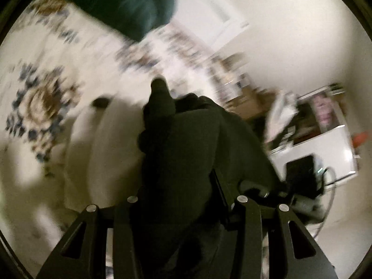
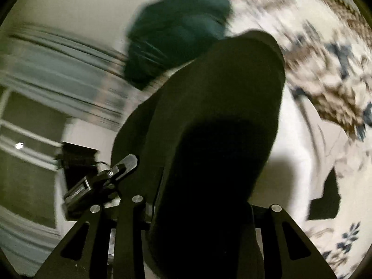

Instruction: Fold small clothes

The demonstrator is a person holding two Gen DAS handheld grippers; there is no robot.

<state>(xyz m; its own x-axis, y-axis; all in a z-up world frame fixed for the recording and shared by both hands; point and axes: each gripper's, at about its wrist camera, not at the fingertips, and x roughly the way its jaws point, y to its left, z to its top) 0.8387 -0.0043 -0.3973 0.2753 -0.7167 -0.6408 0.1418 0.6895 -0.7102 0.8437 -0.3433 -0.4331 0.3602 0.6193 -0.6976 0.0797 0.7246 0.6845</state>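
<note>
A dark olive garment (image 1: 186, 148) hangs bunched between the fingers of my left gripper (image 1: 186, 186), which is shut on it, above the bed. The same dark garment (image 2: 216, 116) fills the middle of the right wrist view, and my right gripper (image 2: 200, 197) is shut on it; its fingertips are hidden by the cloth. The other gripper (image 2: 102, 181) shows at the left of the right wrist view, holding the cloth's edge. A dark teal garment (image 1: 130, 4) lies crumpled on the bed beyond; it also shows in the right wrist view (image 2: 176, 30). Both views are motion-blurred.
The bed has a white cover with blue and brown flower prints (image 1: 39, 107), also at the right of the right wrist view (image 2: 330, 74). A small dark cloth piece (image 2: 325, 200) lies on it. A white desk with clutter (image 1: 325, 130) stands by the wall. A window (image 2: 30, 125) is at left.
</note>
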